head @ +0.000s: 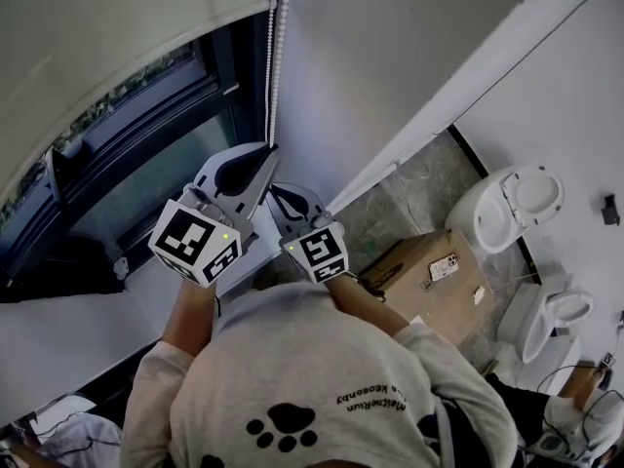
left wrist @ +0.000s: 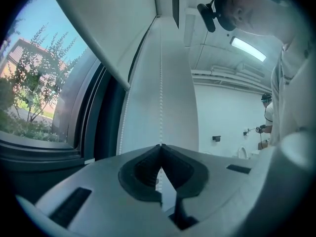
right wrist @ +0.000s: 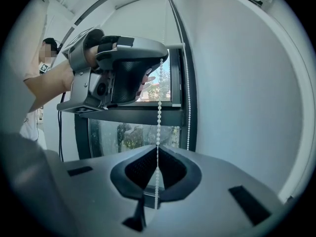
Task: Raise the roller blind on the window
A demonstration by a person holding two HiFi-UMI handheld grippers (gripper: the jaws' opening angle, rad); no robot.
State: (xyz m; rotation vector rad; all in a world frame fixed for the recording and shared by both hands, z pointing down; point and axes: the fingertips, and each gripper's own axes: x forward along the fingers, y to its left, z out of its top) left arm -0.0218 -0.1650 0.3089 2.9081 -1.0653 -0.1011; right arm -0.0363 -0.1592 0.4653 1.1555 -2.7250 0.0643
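blind: the white roller blind [head: 117, 27] covers the upper part of the window [head: 127, 164]; its bottom edge slants across the top left of your head view.
chain: the bead chain [head: 278, 47] hangs down the window's right side, next to the white wall [head: 390, 47].
left gripper: your left gripper [head: 265, 154] has its jaws pinched together on the bead chain, and it is the higher of the two.
right gripper: your right gripper [head: 277, 187] is just below, jaws closed on the same strand, with beads trailing out underneath.
in the way: the left gripper sits on the strand right above the right gripper; a free strand [right wrist: 186, 98] hangs just beside, nearer the wall.
floor: grey mottled floor [head: 419, 198] to your right.
around: a cardboard box [head: 429, 271] stands near you; a toilet [head: 512, 203] and a second toilet [head: 551, 320] are beyond it.
outside: trees [left wrist: 29, 83] show through the glass.
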